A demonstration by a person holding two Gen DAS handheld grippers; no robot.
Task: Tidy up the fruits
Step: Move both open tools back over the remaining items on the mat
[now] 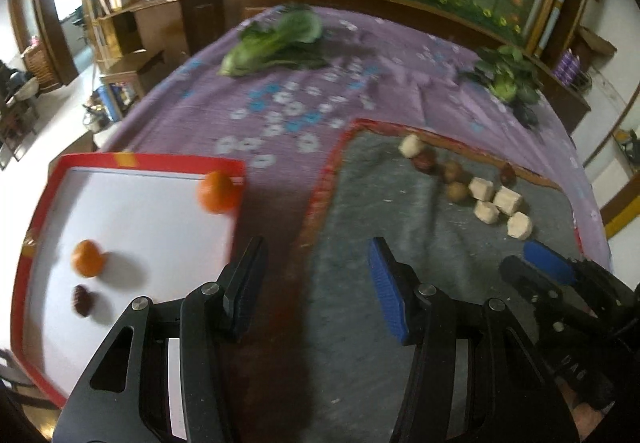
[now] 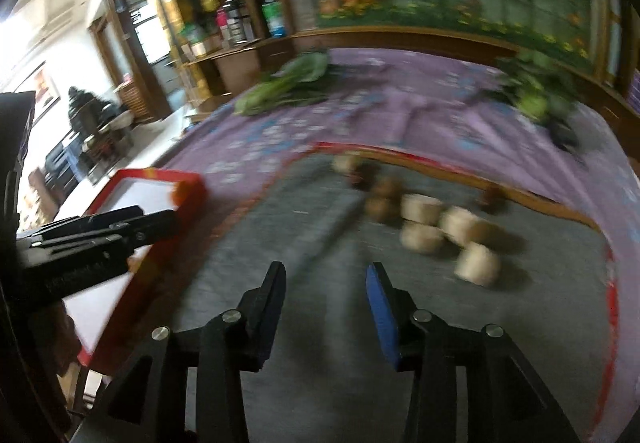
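Black jaws on the left gripper (image 1: 316, 283) stand well apart, nothing between them, over the grey mat (image 1: 360, 343) beside the red-rimmed tray (image 1: 152, 163). Right gripper (image 2: 326, 303) gapes too, empty, above that mat. Two oranges (image 1: 89, 258) and a dark fruit (image 1: 82, 300) sit in the tray; pale chunks (image 1: 507, 202) and brown fruits (image 1: 457, 192) cluster further out.

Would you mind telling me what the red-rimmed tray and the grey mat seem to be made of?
Red-rimmed tray: probably cardboard, judging by its thin, straight folded walls and smooth matte white floor; plastic is possible. Grey mat: likely felt or woven fabric, dull and fuzzy-looking, with a stitched red border.
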